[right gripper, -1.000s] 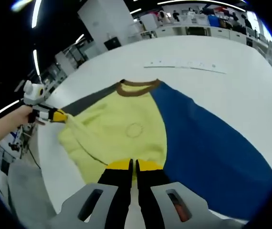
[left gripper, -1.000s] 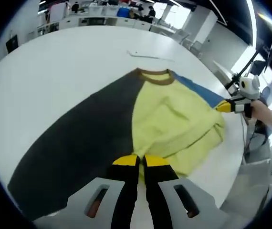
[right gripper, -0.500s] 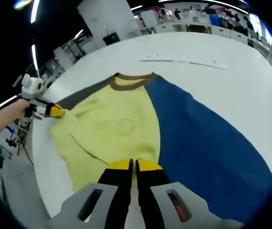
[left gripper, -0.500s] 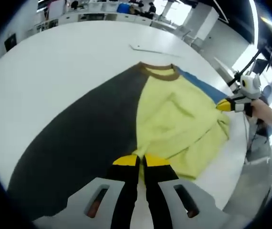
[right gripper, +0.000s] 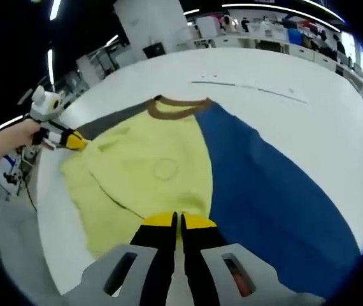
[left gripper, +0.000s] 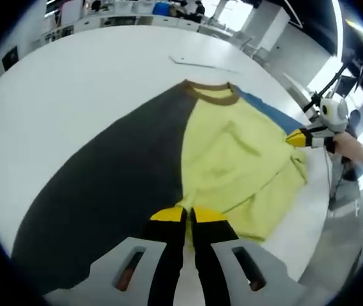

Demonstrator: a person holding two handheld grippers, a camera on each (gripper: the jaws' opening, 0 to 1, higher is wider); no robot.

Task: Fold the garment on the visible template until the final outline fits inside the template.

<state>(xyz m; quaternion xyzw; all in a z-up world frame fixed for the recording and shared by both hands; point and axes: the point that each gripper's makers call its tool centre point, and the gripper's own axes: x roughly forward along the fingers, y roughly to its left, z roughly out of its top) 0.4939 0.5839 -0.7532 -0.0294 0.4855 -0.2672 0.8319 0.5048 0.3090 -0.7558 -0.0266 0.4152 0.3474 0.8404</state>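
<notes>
A shirt with a yellow body (left gripper: 232, 153), a brown collar (left gripper: 210, 92), a dark grey sleeve (left gripper: 105, 191) and a blue sleeve (right gripper: 264, 191) lies spread on the white table (left gripper: 73, 83). My left gripper (left gripper: 189, 217) is shut on the yellow hem at one corner. My right gripper (right gripper: 180, 221) is shut on the hem at the other corner. Each shows in the other's view: the right gripper (left gripper: 302, 137) at the shirt's far edge, the left gripper (right gripper: 73, 140) likewise. The yellow body (right gripper: 149, 166) is lightly creased, with a low fold near the hem.
A thin line (left gripper: 204, 64) is marked on the table beyond the collar, seen also as the line (right gripper: 251, 87). A person's hand (left gripper: 353, 150) holds the far gripper. The table edge (left gripper: 309, 248) runs close to the hem. Desks and people stand far behind.
The yellow body lies a little flatter and wider between the two grippers. Both stay shut on the hem; the views have shifted slightly.
</notes>
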